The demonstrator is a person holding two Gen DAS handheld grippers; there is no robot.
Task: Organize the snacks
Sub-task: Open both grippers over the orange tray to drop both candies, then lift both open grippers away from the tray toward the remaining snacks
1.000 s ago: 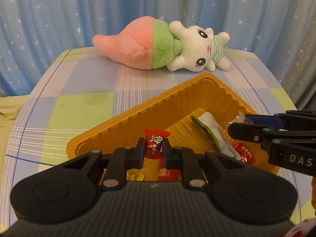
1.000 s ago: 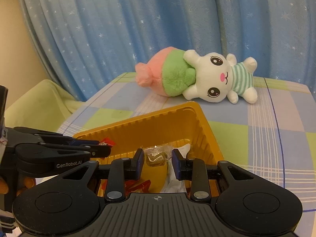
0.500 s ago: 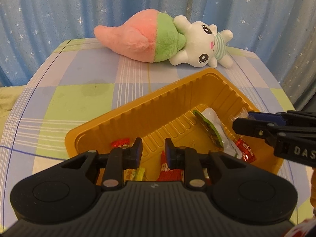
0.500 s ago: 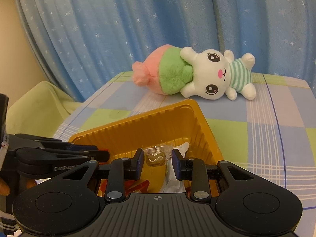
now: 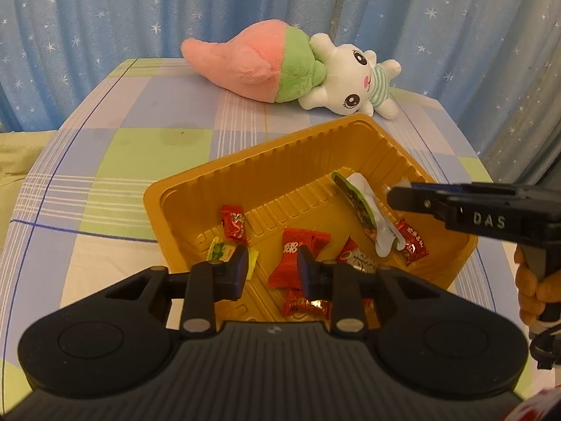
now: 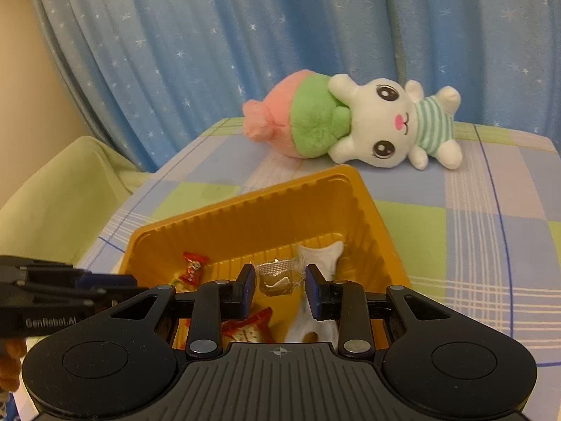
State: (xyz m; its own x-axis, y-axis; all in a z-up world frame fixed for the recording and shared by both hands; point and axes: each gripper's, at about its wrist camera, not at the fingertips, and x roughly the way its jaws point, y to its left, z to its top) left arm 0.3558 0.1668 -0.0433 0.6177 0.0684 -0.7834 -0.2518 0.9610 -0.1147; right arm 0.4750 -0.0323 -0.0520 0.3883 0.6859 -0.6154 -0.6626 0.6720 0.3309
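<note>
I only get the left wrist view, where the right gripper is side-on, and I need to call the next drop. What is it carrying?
Observer: In the right wrist view the right gripper is shut on a small clear-wrapped candy, brownish inside.
Operator: Do both pads touch it?
Observer: Yes. The wrapper spans the gap and its ends meet both blue pads.
Operator: And my left gripper from that side?
Observer: The left gripper reaches in from the left over the yellow tray. Its tips are apart from the small red candy. Its jaws have just been opening, and nothing is between them.
</note>
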